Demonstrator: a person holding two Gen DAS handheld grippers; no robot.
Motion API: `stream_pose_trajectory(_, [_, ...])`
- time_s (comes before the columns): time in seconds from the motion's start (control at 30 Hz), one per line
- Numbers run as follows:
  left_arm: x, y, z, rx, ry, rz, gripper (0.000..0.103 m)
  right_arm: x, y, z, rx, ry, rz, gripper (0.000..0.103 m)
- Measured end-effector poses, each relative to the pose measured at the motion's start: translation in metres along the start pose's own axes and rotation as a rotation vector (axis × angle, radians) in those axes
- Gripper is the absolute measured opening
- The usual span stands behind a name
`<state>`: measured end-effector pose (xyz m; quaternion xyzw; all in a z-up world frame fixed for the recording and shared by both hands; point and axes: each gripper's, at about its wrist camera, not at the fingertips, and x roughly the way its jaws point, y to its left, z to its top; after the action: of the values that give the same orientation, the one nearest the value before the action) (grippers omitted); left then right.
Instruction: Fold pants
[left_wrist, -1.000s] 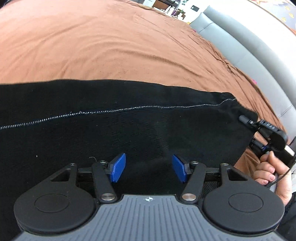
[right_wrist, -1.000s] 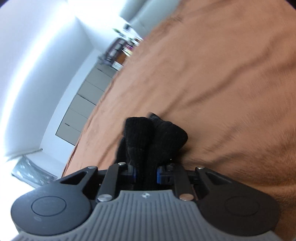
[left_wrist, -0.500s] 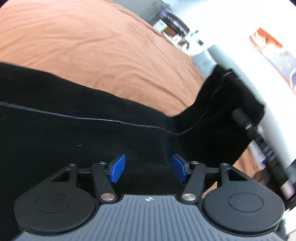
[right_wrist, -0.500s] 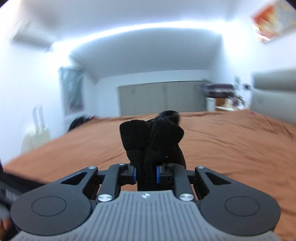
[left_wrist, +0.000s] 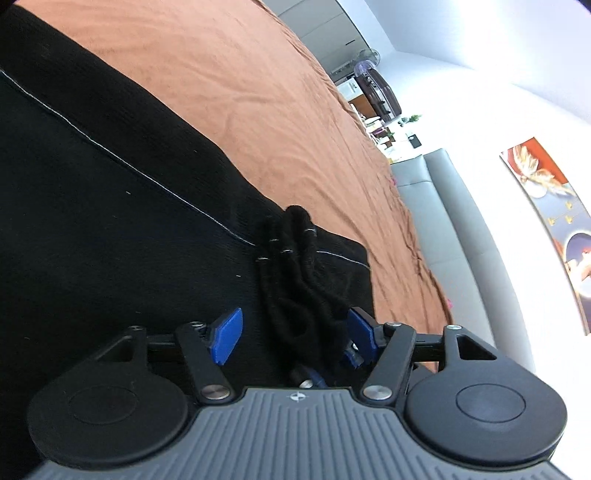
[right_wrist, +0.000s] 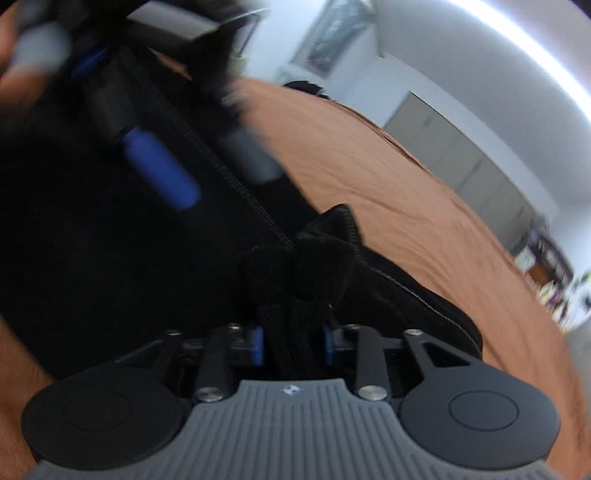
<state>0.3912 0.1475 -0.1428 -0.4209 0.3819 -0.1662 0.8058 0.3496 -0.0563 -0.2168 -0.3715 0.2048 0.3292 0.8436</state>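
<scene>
pants (left_wrist: 110, 229): black, lying spread over the near and left part of the bed, with a thin pale seam running diagonally across them toward the right
bunched end (left_wrist: 295, 266): a gathered wad of the same black cloth is sitting on top of the spread fabric, just beyond the left gripper and between its blue pads
left gripper (left_wrist: 293, 332): its fingers are standing wide apart, gripping nothing; the wad is lying in the gap, whether it is touching the right pad cannot be told
right gripper (right_wrist: 293, 341): its fingers are pinching narrow on a thick fold of the pants (right_wrist: 299, 273), which is bulging up beyond the pads
bed (left_wrist: 258, 92): covered in a rust-brown sheet, stretching to the far side and right of the pants
headboard (left_wrist: 454, 221): grey and padded, running along the far right edge of the bed
other view: in the right camera the left gripper (right_wrist: 159, 162) is appearing blurred at the upper left, over the black cloth
</scene>
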Motion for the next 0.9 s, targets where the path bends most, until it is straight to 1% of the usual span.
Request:
stream_pose_trajectory(0.03, [0.003,-0.001,0.0,-0.003,0.004,-0.009,0.077,-0.004,0.002,0.0,-0.017,-0.005,-0.003,0.036])
stream_pose_trajectory(0.13, [0.017,-0.001,0.003,-0.033,0.026,-0.036,0.081,-0.021,-0.003,0.0,-0.018,-0.038,0.04,0.042])
stream_pose_trajectory(0.2, [0.027,0.002,0.004,-0.063,0.046,-0.061,0.087,-0.033,-0.005,-0.002,-0.035,-0.054,0.06,0.042])
stream_pose_trajectory(0.3, [0.042,0.007,0.002,-0.116,0.068,-0.065,0.087,-0.04,-0.007,-0.005,-0.063,-0.03,0.081,0.038])
stream_pose_trajectory(0.33, [0.047,0.007,0.002,-0.131,0.075,-0.065,0.087,-0.043,0.001,-0.006,-0.065,-0.029,0.08,0.038])
stream_pose_trajectory(0.4, [0.06,0.008,-0.001,-0.13,0.101,-0.042,0.087,-0.045,-0.001,-0.005,-0.061,-0.028,0.083,0.038])
stream_pose_trajectory(0.47, [0.069,0.006,-0.001,-0.1,0.107,-0.017,0.086,-0.05,0.01,-0.004,-0.049,-0.023,0.085,0.037])
stream_pose_trajectory(0.5, [0.07,0.004,-0.001,-0.089,0.106,-0.023,0.064,-0.049,0.01,-0.004,-0.046,-0.02,0.083,0.036])
stream_pose_trajectory(0.53, [0.072,0.001,0.0,-0.07,0.108,-0.015,0.048,-0.046,0.008,-0.003,-0.045,-0.019,0.08,0.036])
stream_pose_trajectory(0.57, [0.073,-0.003,0.001,-0.04,0.11,0.028,0.032,-0.046,0.008,-0.002,-0.041,-0.021,0.074,0.036])
stream_pose_trajectory(0.6, [0.072,-0.005,0.001,-0.017,0.108,0.046,0.032,-0.046,0.007,-0.001,-0.033,-0.022,0.062,0.038])
stream_pose_trajectory(0.7, [0.067,-0.008,0.0,-0.011,0.099,0.039,0.027,-0.049,0.004,0.0,0.005,-0.023,0.055,0.038])
stream_pose_trajectory(0.77, [0.055,-0.01,-0.001,-0.018,0.061,0.012,0.027,-0.061,0.005,-0.01,0.017,-0.026,0.03,0.036])
stream_pose_trajectory(0.8, [0.048,-0.014,-0.002,-0.008,0.043,-0.002,0.027,-0.064,0.004,-0.009,0.02,-0.036,0.02,0.034])
stream_pose_trajectory(0.83, [0.038,-0.019,-0.003,0.009,0.018,-0.011,0.027,-0.068,0.003,-0.006,0.021,-0.057,0.01,0.033])
stream_pose_trajectory(0.9, [0.026,-0.022,-0.004,0.015,-0.014,-0.004,0.027,-0.079,0.002,0.0,0.034,-0.099,0.009,0.033])
